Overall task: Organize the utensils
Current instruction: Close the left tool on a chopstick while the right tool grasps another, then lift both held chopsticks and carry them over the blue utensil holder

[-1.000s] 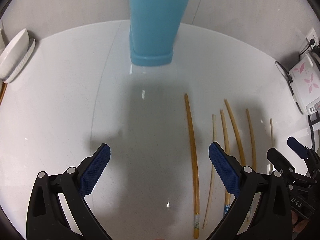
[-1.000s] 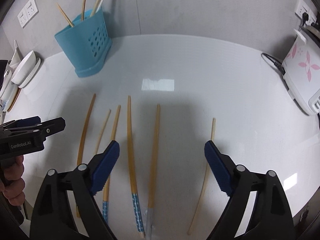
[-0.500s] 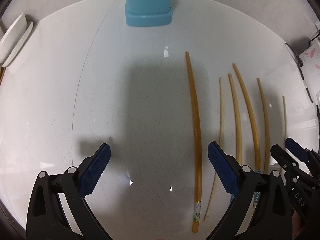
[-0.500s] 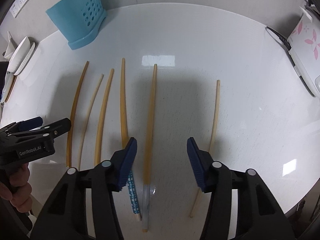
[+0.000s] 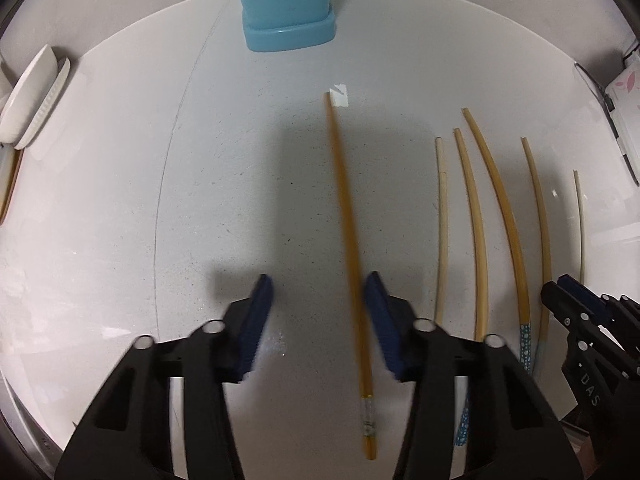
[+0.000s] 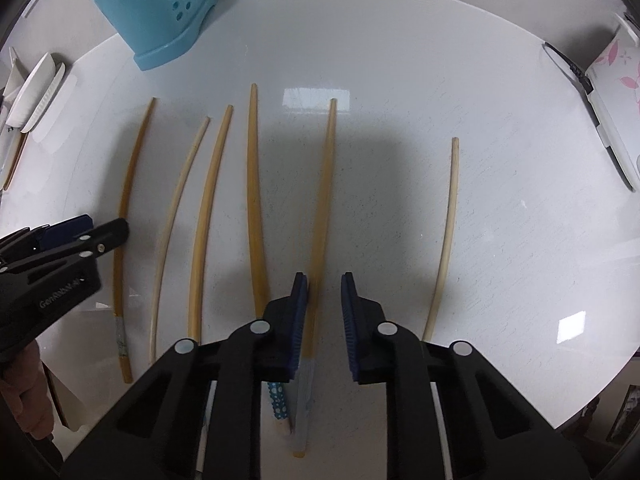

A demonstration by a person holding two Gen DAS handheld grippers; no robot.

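Several bamboo chopsticks lie side by side on the white table (image 5: 120,220). In the left wrist view my left gripper (image 5: 319,280) points down over the leftmost chopstick (image 5: 344,200). Its jaws are closing, with the stick between them near the right pad and a gap on the left. In the right wrist view my right gripper (image 6: 325,278) is closing over another chopstick (image 6: 324,184), which lies against the left pad with a gap on the right. The blue utensil holder (image 5: 286,0) stands at the back with sticks in it. My left gripper (image 6: 80,236) also shows at the left edge here.
White dishes (image 5: 32,96) lean at the far left. A white appliance with pink flowers (image 6: 612,80) and its cable sit at the right. A pale chopstick (image 6: 448,220) lies apart on the right. The table's front edge curves close at the lower right.
Both grippers have sunk toward the table and tilted further down. Both pairs of jaws have narrowed a lot, each around one chopstick. The chopsticks have not been lifted.
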